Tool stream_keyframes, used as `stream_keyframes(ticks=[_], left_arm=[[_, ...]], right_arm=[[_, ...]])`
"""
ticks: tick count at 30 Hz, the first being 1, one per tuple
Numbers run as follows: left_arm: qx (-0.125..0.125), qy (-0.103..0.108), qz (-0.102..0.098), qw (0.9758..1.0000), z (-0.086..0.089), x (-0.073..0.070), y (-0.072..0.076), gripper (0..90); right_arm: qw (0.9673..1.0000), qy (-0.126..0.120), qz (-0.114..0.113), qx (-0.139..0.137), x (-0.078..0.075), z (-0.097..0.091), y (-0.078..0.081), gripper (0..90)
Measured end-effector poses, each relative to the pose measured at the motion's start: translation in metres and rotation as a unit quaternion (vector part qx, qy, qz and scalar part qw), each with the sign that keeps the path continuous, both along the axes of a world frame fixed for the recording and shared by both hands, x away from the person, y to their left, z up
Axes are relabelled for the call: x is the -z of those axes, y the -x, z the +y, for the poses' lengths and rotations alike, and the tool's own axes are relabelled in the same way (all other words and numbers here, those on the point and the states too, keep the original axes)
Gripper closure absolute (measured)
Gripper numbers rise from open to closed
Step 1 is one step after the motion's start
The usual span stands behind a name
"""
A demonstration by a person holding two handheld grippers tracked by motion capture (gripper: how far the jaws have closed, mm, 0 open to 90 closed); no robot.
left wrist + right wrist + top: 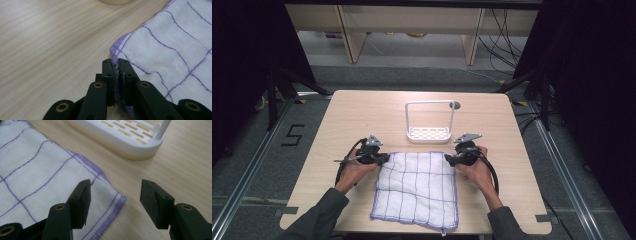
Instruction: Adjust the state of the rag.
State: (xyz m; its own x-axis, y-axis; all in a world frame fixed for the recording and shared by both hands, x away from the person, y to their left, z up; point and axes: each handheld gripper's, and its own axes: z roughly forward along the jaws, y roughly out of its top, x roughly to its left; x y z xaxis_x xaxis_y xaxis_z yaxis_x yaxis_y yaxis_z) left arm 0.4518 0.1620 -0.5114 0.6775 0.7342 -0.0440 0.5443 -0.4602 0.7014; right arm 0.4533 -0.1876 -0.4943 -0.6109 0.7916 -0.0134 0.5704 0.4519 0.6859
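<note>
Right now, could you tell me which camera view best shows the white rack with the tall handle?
The high view: the whole white rack stands on the table behind the cloth, handle and base complete. The right gripper view gives its slotted base close up; the left gripper view catches a sliver at the top edge.

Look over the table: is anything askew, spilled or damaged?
Nothing is spilled or damaged. The cloth lies flat but slightly askew, its near edge slanting against the table edge. The left gripper is shut on its far left corner; the right gripper is open over the far right corner. The rack stands upright.
</note>
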Motion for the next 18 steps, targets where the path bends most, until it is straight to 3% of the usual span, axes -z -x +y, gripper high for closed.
stream_keyframes(ticks=[1, 2, 8, 10, 11, 12, 13, 14, 15, 18], left_arm=[[-0.001, 0.002, -0.005, 1.0000, -0.0016, 0.0005, 0.0009, 84.1], [0.004, -0.007, -0.007, 0.9999, -0.0018, -0.0004, 0.0010, 84.3], [0.001, -0.008, -0.019, 0.9998, -0.0011, -0.0009, 0.0009, 84.4], [0.000, -0.005, -0.024, 0.9997, -0.0005, -0.0014, 0.0010, 84.4], [-0.002, -0.002, -0.027, 0.9996, -0.0011, -0.0015, 0.0011, 84.4], [-0.002, -0.002, -0.027, 0.9996, -0.0011, -0.0015, 0.0011, 84.4], [-0.006, -0.001, -0.033, 0.9994, -0.0014, -0.0018, 0.0013, 84.4], [-0.006, -0.001, -0.033, 0.9994, -0.0014, -0.0018, 0.0013, 84.4], [-0.006, 0.001, -0.037, 0.9993, -0.0011, -0.0028, 0.0015, 84.4], [-0.005, 0.005, -0.043, 0.9991, -0.0003, -0.0037, 0.0016, 84.5]], right_arm=[[1.0000, -0.003, -0.006, 0.001, 0.0015, 0.0025, -0.0007, 43.1], [1.0000, -0.003, 0.002, -0.001, 0.0005, 0.0041, -0.0009, 43.5], [0.9996, 0.021, 0.012, -0.012, 0.0059, 0.0089, -0.0041, 50.0], [0.9997, 0.017, 0.018, -0.007, 0.0066, 0.0095, -0.0033, 53.4], [0.9994, 0.008, 0.033, -0.001, 0.0075, 0.0100, -0.0028, 61.9], [0.9994, 0.008, 0.033, -0.001, 0.0075, 0.0100, -0.0028, 61.9], [0.9996, 0.005, 0.019, -0.019, 0.0097, 0.0073, -0.0060, 71.5], [0.9996, 0.005, 0.019, -0.019, 0.0097, 0.0073, -0.0060, 71.5], [0.9993, -0.015, 0.032, -0.009, 0.0094, 0.0089, -0.0041, 80.8], [0.9993, -0.018, 0.028, -0.014, 0.0080, 0.0091, -0.0041, 84.6]])
